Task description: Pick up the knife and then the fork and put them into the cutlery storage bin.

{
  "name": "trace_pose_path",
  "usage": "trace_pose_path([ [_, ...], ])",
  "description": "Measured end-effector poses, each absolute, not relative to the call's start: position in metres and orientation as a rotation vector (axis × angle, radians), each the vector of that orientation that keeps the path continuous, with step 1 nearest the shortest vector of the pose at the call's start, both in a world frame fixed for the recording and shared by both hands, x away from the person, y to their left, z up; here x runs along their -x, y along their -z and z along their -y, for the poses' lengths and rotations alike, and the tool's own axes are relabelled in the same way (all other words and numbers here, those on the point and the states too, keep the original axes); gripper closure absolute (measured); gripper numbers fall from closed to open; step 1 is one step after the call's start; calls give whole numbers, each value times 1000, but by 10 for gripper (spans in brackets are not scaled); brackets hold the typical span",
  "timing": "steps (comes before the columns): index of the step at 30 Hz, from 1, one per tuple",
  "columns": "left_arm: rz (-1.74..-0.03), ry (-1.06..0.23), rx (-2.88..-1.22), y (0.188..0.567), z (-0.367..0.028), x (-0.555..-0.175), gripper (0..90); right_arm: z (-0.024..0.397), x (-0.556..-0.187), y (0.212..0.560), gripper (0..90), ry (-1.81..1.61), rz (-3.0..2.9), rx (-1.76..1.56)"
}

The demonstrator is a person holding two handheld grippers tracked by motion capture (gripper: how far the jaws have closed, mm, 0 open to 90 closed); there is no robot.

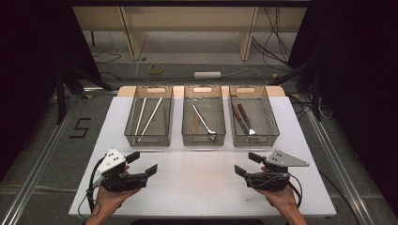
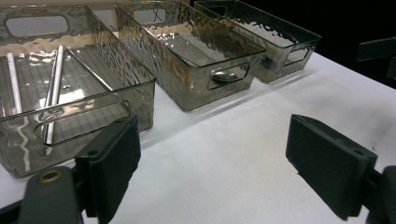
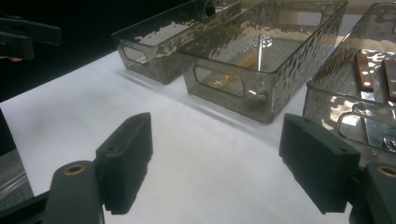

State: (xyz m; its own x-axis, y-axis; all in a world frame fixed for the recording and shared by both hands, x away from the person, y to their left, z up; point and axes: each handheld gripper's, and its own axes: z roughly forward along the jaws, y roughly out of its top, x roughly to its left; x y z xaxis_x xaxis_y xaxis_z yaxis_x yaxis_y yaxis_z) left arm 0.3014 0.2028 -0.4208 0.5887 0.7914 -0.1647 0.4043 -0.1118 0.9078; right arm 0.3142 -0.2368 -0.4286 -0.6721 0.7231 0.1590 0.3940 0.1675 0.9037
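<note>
My left gripper (image 1: pixel 142 163) hovers over the near left of the white table (image 1: pixel 197 187), jaws wide apart and empty. In the left gripper view it (image 2: pixel 219 163) faces the left bin (image 2: pixel 93 105), which holds two silver rods (image 2: pixel 55 88). My right gripper (image 1: pixel 247 164) stands open at the near right, nothing between its jaws. In the right gripper view it (image 3: pixel 222 163) faces the middle bin (image 3: pixel 261 93) and the right bin (image 3: pixel 327 93), where brown-handled knives (image 3: pixel 364 70) lie.
Three smoky clear bins stand in a row across the table: left bin (image 1: pixel 148 139) with the rods (image 1: pixel 151 117), middle bin (image 1: pixel 203 139) with a spoon (image 1: pixel 204 119), right bin (image 1: pixel 254 139) with knives (image 1: pixel 241 117). Bare table lies between the grippers. Cables and shelving sit beyond.
</note>
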Motion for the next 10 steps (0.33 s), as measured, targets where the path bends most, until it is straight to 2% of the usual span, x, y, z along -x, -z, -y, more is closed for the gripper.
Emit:
trace_pose_path([
  [10, -993, -444, -1731, 421, -203, -301, 174, 238, -314, 427, 268, -1503, -2133, -1074],
])
